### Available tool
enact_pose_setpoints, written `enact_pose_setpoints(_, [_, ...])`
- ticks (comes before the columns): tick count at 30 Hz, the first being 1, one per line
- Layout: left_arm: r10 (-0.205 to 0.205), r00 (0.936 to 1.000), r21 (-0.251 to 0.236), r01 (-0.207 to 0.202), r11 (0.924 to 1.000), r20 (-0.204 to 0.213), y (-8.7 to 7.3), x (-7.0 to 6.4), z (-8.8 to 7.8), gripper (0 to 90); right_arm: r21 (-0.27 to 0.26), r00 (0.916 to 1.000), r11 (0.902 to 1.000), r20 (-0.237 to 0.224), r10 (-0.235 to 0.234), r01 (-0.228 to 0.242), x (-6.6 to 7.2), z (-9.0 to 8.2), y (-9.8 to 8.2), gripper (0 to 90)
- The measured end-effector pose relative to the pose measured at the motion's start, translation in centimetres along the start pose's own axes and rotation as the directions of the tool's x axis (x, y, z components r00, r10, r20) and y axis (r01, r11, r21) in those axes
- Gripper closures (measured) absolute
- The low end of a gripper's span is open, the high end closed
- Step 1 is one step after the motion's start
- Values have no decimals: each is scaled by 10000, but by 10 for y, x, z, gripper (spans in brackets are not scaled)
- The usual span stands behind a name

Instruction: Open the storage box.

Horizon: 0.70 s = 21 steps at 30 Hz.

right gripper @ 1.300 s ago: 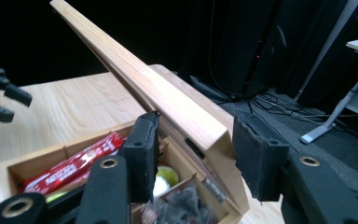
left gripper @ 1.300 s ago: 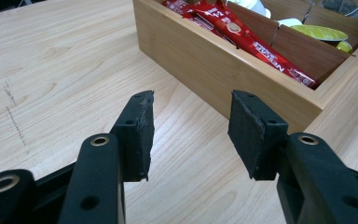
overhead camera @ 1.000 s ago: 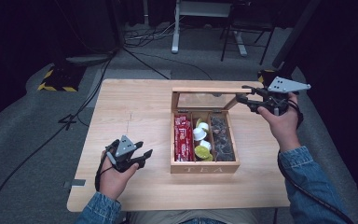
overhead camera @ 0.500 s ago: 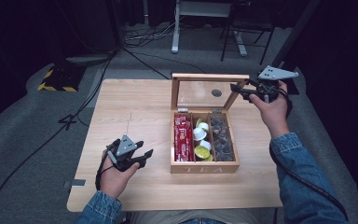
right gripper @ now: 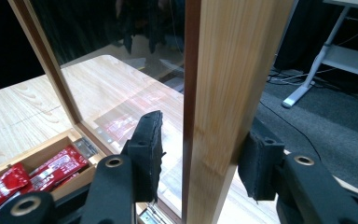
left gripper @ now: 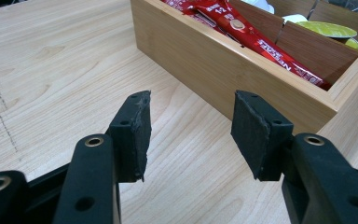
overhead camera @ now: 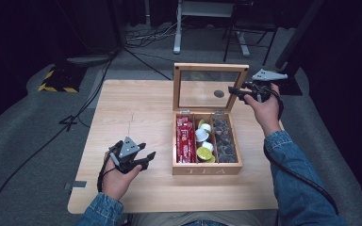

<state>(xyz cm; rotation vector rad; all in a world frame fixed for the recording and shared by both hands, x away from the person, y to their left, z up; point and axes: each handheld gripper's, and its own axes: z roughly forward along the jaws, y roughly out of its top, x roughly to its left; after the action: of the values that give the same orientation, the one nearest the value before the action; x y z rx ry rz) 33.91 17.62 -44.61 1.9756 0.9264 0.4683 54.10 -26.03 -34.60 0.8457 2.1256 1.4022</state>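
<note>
A wooden tea box sits right of the table's middle. Its glass lid stands upright. Inside are red sachets, white and yellow capsules and dark packets. My right gripper straddles the lid's right edge. In the right gripper view the lid's wooden frame stands between the jaws of the right gripper, with a gap at the left pad. My left gripper rests open and empty on the table, left of the box. The left gripper faces the box wall.
On the floor beyond the table lie cables, a black-and-yellow striped block and a white desk leg. The table's left half is bare wood. The box stands close to the table's right edge.
The right gripper has swung the glass lid from a tilted position up to upright, moving left and toward the box's back. The left gripper has stayed in place.
</note>
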Motion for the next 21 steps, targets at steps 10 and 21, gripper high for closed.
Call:
enact_pose_setpoints(10, [1,10000,129,-1,9999,36,-1,0,2,471,368,9987,9982,204,460,-468,-10,20,-16,456])
enact_pose_setpoints(21, [-25,9999,279,22,9996,108,-4,1,7,464,384,9960,9965,533,719,-740,-15,35,-24,402])
